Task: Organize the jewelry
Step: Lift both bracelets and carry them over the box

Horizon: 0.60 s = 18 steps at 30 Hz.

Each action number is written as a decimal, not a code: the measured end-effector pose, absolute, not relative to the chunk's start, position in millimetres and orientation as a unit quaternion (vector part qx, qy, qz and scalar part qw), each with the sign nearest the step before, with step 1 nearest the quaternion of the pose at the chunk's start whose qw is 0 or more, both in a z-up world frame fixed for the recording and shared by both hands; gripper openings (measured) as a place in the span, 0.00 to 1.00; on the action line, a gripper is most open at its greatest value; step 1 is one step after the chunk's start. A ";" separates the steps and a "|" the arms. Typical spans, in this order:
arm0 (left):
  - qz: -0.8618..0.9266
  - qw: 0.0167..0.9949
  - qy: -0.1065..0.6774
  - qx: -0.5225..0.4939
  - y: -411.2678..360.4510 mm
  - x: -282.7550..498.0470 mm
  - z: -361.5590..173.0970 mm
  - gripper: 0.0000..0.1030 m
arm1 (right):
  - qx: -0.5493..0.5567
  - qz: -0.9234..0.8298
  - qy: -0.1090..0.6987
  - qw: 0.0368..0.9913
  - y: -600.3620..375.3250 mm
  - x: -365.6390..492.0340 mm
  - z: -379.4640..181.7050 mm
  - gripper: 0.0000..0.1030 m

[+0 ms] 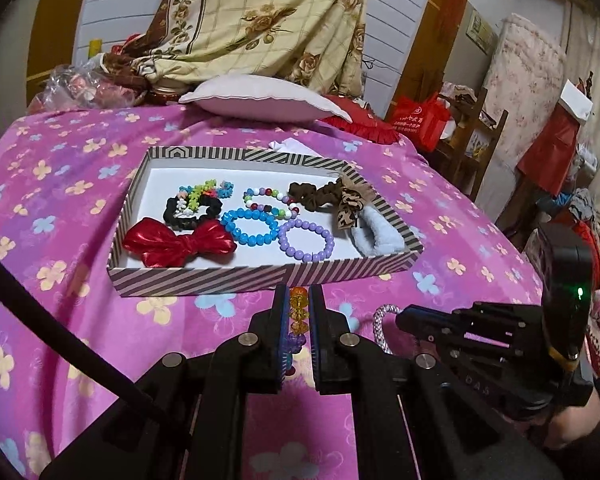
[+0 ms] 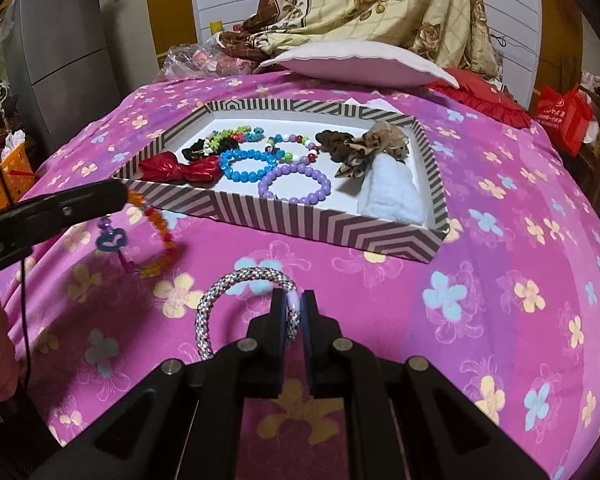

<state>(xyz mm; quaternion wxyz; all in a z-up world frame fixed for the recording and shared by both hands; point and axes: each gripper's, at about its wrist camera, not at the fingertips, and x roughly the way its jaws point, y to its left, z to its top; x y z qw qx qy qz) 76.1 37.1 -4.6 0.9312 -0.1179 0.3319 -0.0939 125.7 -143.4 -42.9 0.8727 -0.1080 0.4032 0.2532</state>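
Observation:
A striped box (image 1: 236,278) (image 2: 324,226) on the pink bedspread holds a red bow (image 1: 176,242), blue (image 1: 250,226) and purple bead bracelets (image 1: 306,240) (image 2: 296,184), scrunchies and a pale blue band (image 2: 392,192). My left gripper (image 1: 298,300) is shut on an orange bead bracelet (image 1: 299,312) just in front of the box; in the right wrist view that bracelet (image 2: 160,236) hangs from it with a blue charm (image 2: 110,240). My right gripper (image 2: 294,300) is shut on a silver braided bracelet (image 2: 228,284), in front of the box; it also shows in the left wrist view (image 1: 380,320).
A white pillow (image 1: 260,98) and red cushion (image 1: 364,120) lie behind the box. A floral blanket (image 1: 268,20) hangs at the back. An orange basket (image 2: 0,184) and grey fridge (image 2: 60,52) stand left of the bed, red bags (image 1: 420,118) to the right.

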 end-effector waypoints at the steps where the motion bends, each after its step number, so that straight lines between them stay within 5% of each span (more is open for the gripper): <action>1: -0.093 0.931 0.333 -0.115 36.4 75.2 -5.5 0.07 | -0.108 0.252 0.403 0.873 -144.2 125.3 -42.9 0.07; 18: -0.099 0.935 0.319 -0.122 28.5 57.7 4.3 0.07 | -0.088 0.243 0.391 0.883 -156.7 124.8 -31.3 0.07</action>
